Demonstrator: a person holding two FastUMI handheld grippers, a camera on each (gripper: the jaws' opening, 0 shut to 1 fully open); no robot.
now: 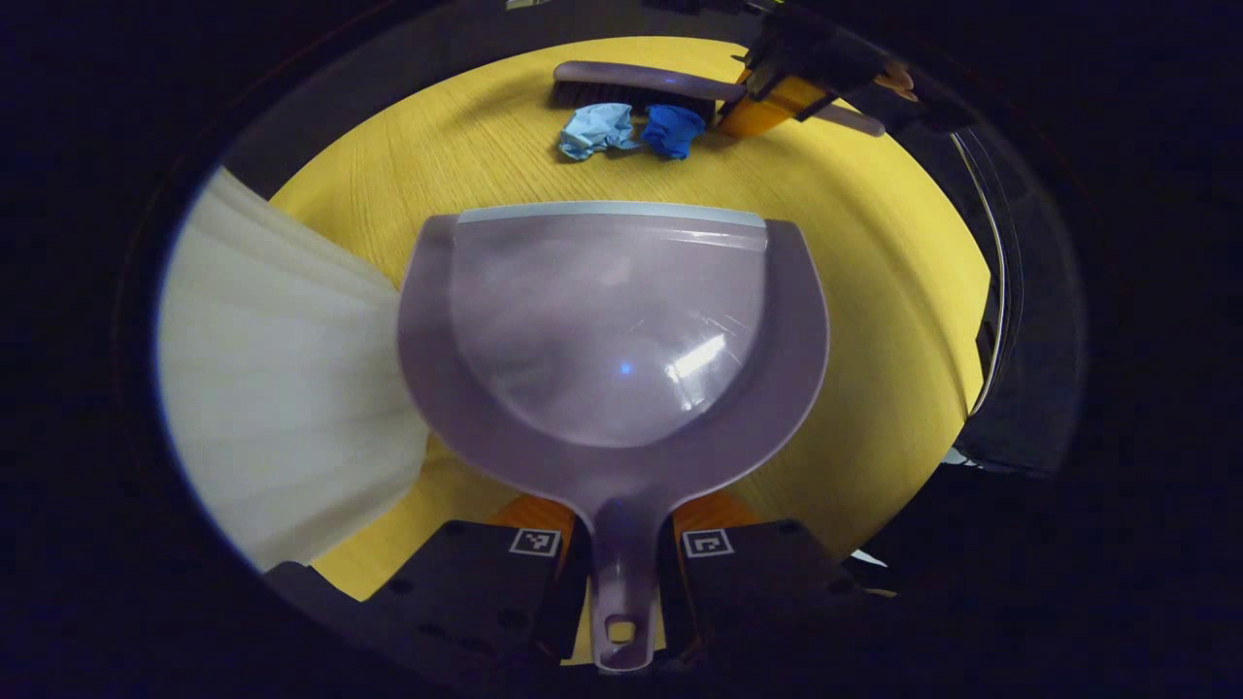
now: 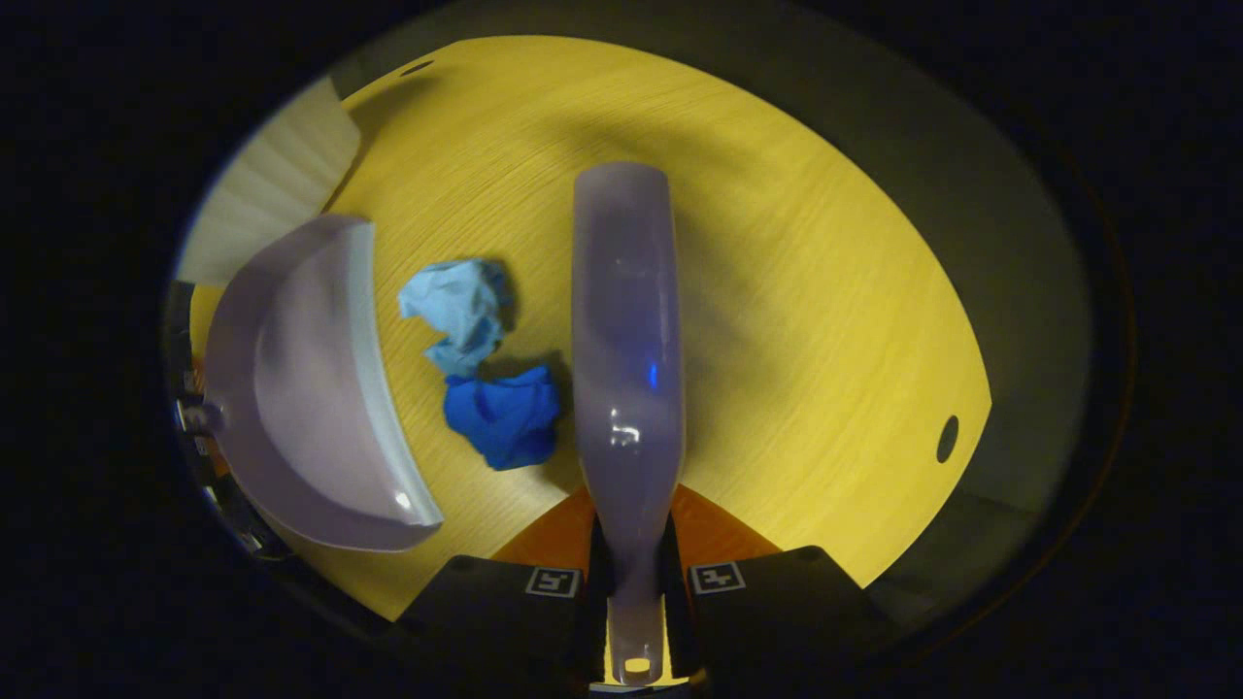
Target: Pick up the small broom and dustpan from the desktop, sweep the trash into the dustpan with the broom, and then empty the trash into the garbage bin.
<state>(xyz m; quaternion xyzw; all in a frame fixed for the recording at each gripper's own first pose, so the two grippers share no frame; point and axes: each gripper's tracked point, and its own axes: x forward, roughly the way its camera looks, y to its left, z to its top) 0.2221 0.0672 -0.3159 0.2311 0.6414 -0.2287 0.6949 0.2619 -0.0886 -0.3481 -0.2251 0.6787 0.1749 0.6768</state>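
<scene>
A: What does the left gripper [image 1: 621, 573] have?

B: It has the dustpan [image 1: 612, 330]. Its jaws are almost closed, and both press on the thin handle, one on each side. The pan spreads out wide just in front of the jaws, with its pale front lip pointing away from them.

A: And the right gripper [image 2: 636, 602]?

B: That one has the small broom [image 2: 626, 340]. Its jaws are squeezed nearly closed on the narrow end of the handle. The long back of the broom sticks straight out ahead of the jaws, over the yellow bench [image 2: 825, 291].

A: Where is the trash?

B: From the right gripper view, two crumpled balls sit just to the left of the broom. The dark blue ball [image 2: 505, 417] is nearer the jaws and close beside the broom. The light blue ball [image 2: 456, 311] is a bit farther out and touches the dark one. They lie between the broom and the dustpan's lip.

A: And from the left gripper view?

B: Both balls lie well ahead of the jaws, past the pan's lip, on the bench. The broom's dark bristles are right behind them.

A: Anything else?

B: A white, ribbed thing [image 1: 282, 388] is off to the left of the left jaws, next to the pan. I cannot tell what it is.
</scene>
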